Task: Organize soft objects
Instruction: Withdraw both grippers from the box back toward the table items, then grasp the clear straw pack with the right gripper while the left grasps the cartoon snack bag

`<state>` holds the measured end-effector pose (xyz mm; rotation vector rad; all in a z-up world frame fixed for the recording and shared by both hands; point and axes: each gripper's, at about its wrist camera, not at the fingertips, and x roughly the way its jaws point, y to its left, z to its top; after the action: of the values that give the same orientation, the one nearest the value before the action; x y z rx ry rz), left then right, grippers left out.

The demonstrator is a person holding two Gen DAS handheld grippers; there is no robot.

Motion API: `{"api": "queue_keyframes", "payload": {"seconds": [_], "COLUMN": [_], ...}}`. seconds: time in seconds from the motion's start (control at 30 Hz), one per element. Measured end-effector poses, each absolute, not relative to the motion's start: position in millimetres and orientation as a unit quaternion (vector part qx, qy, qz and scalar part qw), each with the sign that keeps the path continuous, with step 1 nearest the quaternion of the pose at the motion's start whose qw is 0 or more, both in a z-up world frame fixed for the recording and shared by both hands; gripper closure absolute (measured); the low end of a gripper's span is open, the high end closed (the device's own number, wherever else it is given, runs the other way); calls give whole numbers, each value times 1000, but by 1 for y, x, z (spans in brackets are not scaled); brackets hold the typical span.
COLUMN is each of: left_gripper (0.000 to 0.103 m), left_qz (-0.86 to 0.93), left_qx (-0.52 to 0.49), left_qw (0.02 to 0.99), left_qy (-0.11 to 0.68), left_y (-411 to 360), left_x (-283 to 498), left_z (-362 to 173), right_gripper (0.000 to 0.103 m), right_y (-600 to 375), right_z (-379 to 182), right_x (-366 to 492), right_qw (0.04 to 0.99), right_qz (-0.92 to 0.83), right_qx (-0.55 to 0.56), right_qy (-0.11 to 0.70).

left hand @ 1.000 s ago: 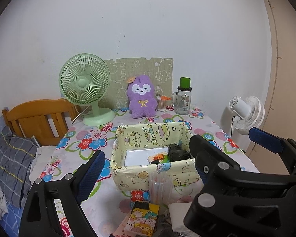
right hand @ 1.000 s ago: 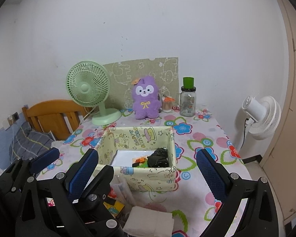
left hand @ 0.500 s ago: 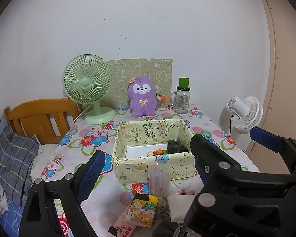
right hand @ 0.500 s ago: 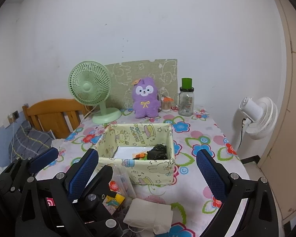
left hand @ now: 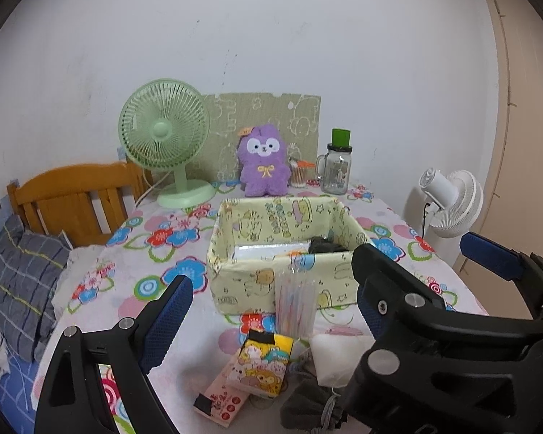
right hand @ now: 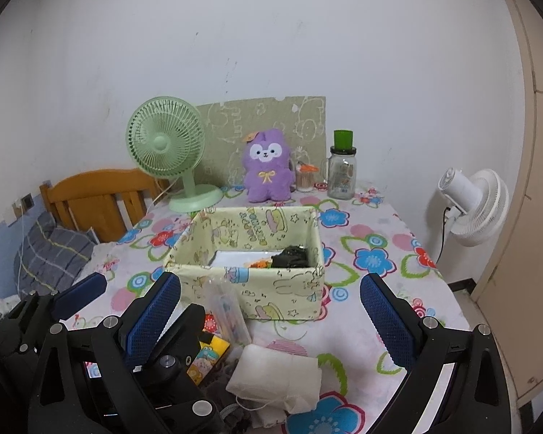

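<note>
Floral table (right hand: 380, 224): both grippers, left (left hand: 271, 311) and right (right hand: 271, 307), gape empty above white pouch (right hand: 278, 372), bin (right hand: 249, 282) beyond for stowing.

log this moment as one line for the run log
left gripper: open, empty | right gripper: open, empty | white cloth pouch: on table, ungrasped | fabric bin: partly filled

Both the left gripper (left hand: 268, 311) and the right gripper (right hand: 271, 318) have matte black angular frames, silver round screw heads, and fingers (right hand: 387, 322) faced with blue dimpled pads.
</note>
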<state>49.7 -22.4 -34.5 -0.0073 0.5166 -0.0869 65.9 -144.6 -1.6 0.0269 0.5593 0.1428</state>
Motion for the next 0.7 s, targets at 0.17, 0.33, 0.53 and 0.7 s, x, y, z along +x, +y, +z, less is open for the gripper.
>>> {"api": "queue_keyframes", "payload": {"seconds": [0.17,0.33,0.53,0.7], "left_gripper": [10,10,10,10], "left_qz": [-41,-41,-36,-35], "left_qx": [-7,-9,-5,-1], "left_qw": [963,960,959,958], "left_qy": [266,275,279,286], "left_y": [-20,-20,-20,-21], "left_x": [50,51,52,55], "left_z": [-45,-53,-61,-70], "right_gripper": [2,2,2,2], "right_y": [-142,-141,-141,-142], "right_z": [-12,-23,-32,-42], "right_x": [66,69,71,72], "right_qw": [956,952,949,946], "right_qz": [73,78,78,72], "right_qx": [13,16,18,16], "right_qy": [285,297,306,316]}}
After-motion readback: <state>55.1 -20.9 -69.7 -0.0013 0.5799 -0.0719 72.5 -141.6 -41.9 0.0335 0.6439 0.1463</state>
